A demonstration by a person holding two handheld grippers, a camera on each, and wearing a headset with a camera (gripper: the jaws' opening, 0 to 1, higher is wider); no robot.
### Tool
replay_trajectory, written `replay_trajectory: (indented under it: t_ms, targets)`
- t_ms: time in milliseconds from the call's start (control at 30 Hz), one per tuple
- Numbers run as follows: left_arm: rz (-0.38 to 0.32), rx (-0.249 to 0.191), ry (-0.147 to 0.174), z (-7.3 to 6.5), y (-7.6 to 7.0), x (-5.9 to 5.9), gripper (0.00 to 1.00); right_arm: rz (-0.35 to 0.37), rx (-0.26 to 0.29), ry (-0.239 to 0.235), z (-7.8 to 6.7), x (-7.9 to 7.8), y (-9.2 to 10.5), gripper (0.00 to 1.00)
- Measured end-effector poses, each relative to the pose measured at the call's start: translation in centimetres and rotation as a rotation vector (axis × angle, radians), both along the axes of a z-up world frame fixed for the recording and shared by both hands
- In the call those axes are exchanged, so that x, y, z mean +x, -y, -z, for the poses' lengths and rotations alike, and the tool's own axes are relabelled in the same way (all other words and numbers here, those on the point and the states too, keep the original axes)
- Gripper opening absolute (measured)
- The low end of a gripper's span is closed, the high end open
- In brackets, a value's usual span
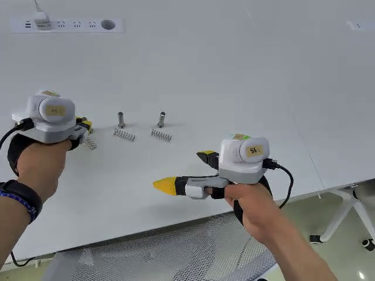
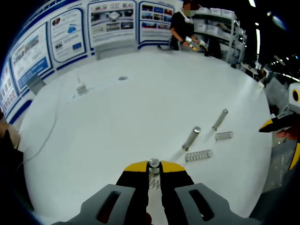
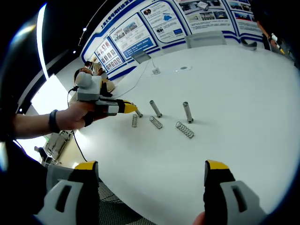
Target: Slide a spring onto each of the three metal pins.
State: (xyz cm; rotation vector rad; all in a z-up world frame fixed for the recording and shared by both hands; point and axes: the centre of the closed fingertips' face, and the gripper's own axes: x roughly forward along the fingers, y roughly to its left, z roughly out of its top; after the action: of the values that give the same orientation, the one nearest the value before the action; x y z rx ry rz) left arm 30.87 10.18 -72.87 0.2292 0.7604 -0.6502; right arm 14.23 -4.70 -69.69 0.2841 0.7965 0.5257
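Observation:
Two metal pins stand upright on the white table, with a spring and another spring lying just in front of them. My left gripper is at the far left, its yellow jaws closed around the head of the third pin. A third spring lies on the table just under those jaws. Nearer the front edge, my right gripper hangs open and holds nothing. It looks toward the pins and the springs.
A white power strip lies at the table's back left. The table's front edge runs close to my hands, with a mesh chair below it. A person stands beyond the far side of the table.

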Motion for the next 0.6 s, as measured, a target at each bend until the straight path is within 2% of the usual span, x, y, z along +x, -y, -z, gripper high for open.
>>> replay_trajectory:
  t_ms: [600]
  targets:
    - [-0.006,-0.009,-0.006,-0.04,0.1,-0.03,0.08,-0.003,0.003,-0.004,0.11,-0.04,-0.2,0.94]
